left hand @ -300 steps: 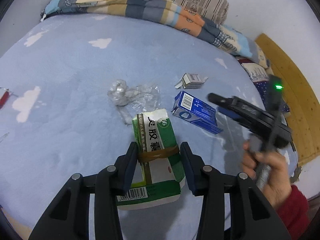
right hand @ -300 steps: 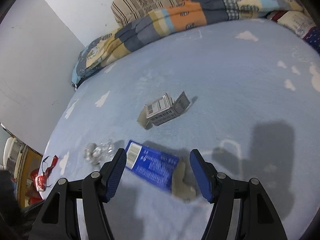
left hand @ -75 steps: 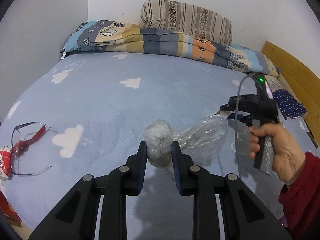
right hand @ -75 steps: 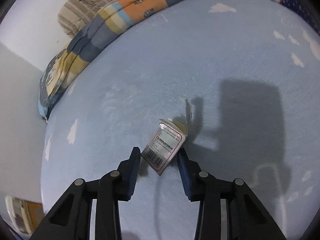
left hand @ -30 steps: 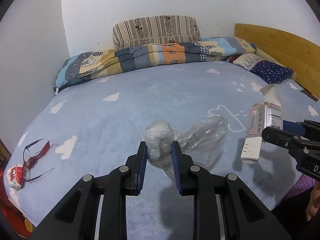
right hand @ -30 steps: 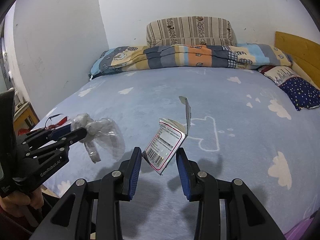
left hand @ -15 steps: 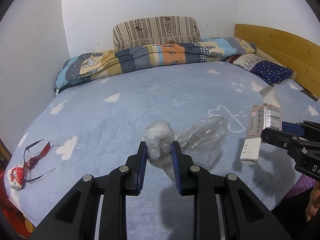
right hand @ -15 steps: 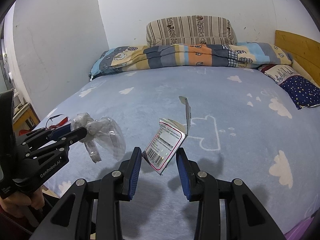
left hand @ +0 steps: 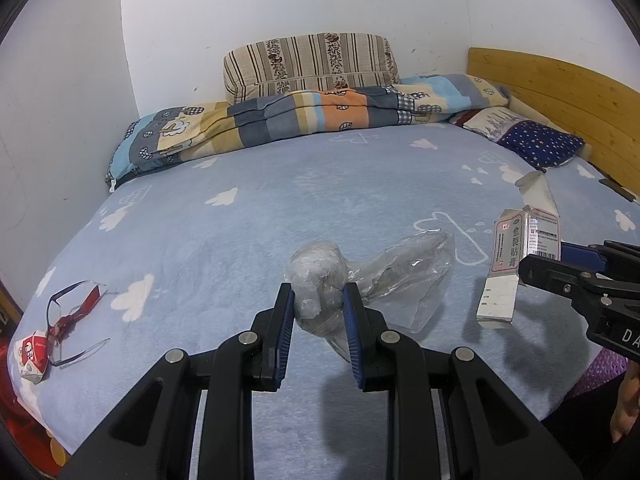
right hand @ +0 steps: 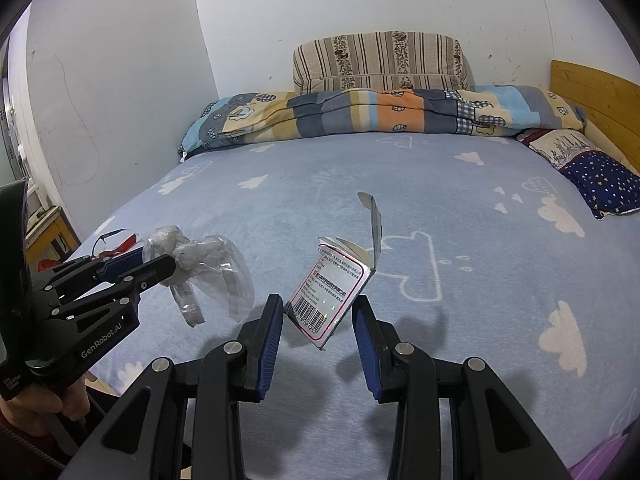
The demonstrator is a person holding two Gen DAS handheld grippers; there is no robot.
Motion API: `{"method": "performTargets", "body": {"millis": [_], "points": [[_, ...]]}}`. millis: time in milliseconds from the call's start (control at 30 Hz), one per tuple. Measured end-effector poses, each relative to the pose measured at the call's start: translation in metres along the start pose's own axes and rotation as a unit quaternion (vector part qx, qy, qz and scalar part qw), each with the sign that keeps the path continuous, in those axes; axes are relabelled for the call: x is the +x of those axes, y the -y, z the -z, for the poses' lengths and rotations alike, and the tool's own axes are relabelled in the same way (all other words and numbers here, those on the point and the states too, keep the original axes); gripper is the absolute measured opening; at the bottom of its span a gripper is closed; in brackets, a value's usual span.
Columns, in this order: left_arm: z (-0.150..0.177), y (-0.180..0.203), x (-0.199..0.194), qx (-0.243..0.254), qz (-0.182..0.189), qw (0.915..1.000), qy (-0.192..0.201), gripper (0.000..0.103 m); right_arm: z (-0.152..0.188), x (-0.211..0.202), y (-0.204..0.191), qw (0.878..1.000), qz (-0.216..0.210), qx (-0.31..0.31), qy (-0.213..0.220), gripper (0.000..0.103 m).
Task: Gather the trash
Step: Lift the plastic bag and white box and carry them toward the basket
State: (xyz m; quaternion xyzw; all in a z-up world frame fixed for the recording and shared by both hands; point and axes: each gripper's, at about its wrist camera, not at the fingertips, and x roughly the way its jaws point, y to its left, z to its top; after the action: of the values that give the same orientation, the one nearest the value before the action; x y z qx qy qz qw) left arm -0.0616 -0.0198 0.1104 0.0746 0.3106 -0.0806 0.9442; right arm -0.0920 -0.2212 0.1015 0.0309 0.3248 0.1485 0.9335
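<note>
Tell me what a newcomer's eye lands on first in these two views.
The left gripper pinches a crumpled clear plastic bag front and centre, lifted above the blue cloud-print bed. To its right, the right gripper clamps a small open medicine box, flap up. At the bed's left edge lie eyeglasses; a striped pillow tops the folded quilt behind.

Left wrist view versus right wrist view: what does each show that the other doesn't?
Only the left wrist view shows the whole glasses with a red-and-white packet beside them, and the box's front label. Only the right wrist view shows the box's barcode face and the hand holding the left gripper. Both show the bag in the left gripper, the box in the right gripper, the bed and striped pillow.
</note>
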Motion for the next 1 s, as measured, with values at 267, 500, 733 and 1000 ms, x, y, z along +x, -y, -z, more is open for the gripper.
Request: {"method": "performTargets", "body": {"millis": [267, 500, 733, 1000], "points": [[-0.003, 0.003, -0.001, 0.001, 0.003, 1.0, 0.0, 0.024, 0.0, 0.0, 0.002, 1.0, -0.001, 0.0, 0.0, 0.038], [-0.004, 0.006, -0.003, 0.0, 0.01, 0.9999, 0.003, 0.024, -0.002, -0.01, 0.005, 1.0, 0.002, 0.018, 0.014, 0.038], [-0.007, 0.021, -0.01, 0.009, 0.03, 0.9994, 0.01, 0.024, 0.004, -0.041, 0.016, 0.998, 0.002, 0.055, 0.029, 0.038], [-0.011, 0.049, -0.029, 0.027, 0.053, 0.9979, 0.025, 0.024, 0.013, -0.098, 0.027, 0.996, 0.024, 0.071, 0.051, 0.038]]}}
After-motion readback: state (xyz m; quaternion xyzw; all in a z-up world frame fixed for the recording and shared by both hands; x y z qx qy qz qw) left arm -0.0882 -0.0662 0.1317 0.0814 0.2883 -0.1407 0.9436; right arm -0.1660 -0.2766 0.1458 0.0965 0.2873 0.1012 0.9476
